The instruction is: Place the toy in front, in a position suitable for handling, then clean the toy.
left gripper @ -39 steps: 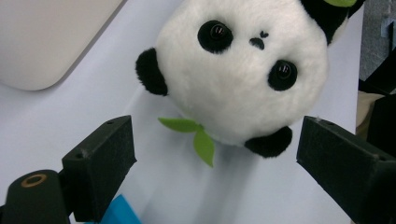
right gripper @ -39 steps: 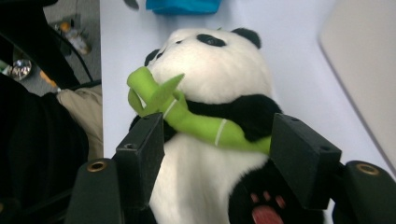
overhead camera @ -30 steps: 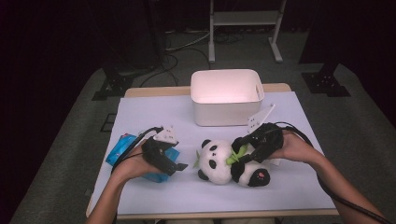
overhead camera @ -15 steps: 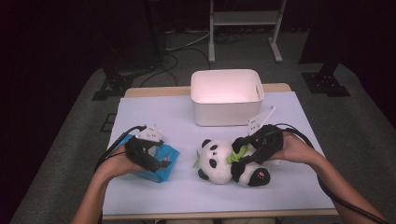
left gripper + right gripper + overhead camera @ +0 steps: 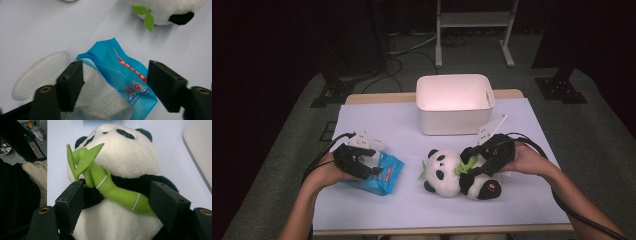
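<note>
table brightly lit, dark surroundings; slightly soft pictures.

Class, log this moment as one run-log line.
left gripper: jaws closing around wipes pack, not gripping | right gripper: jaws astride panda | bin: behind

White-covered table [image 5: 377,125], white bin [image 5: 454,102], wipes pack [image 5: 384,172], plush panda [image 5: 452,172]
</note>
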Demonstrator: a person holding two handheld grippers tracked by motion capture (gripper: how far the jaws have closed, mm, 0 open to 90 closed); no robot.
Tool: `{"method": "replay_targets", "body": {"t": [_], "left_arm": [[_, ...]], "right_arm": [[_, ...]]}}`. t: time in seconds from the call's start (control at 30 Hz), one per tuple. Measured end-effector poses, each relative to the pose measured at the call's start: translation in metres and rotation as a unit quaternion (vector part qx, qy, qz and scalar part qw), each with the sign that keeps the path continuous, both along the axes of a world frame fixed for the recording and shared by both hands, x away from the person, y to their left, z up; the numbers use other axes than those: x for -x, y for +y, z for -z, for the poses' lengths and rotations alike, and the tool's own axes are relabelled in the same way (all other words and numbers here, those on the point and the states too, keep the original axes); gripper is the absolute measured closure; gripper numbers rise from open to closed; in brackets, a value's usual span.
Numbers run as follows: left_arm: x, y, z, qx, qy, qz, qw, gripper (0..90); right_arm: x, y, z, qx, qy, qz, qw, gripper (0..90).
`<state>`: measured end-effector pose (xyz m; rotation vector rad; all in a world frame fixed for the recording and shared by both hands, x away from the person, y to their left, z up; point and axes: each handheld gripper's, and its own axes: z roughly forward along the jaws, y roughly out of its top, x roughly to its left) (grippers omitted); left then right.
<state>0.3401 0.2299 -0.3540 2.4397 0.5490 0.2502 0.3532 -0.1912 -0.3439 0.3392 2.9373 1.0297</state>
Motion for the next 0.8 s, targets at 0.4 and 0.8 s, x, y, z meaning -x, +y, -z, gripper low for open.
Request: {"method": "replay_targets", "body": {"t": [0.4,0.8], "left_arm": [[-0.011,0.009,0.006,-0.012,0.007,-0.006,0.9999,41.6],[-0.011,0.008,0.011,-0.008,0.009,-0.01,0.9999,36.4]], "right_arm": [[-0.004,-0.002,0.003,-0.013,0.006,0.0,0.9999,27.1],[-0.004,-0.003,0.004,-0.017,0.006,-0.001,0.9998,27.0]]}}
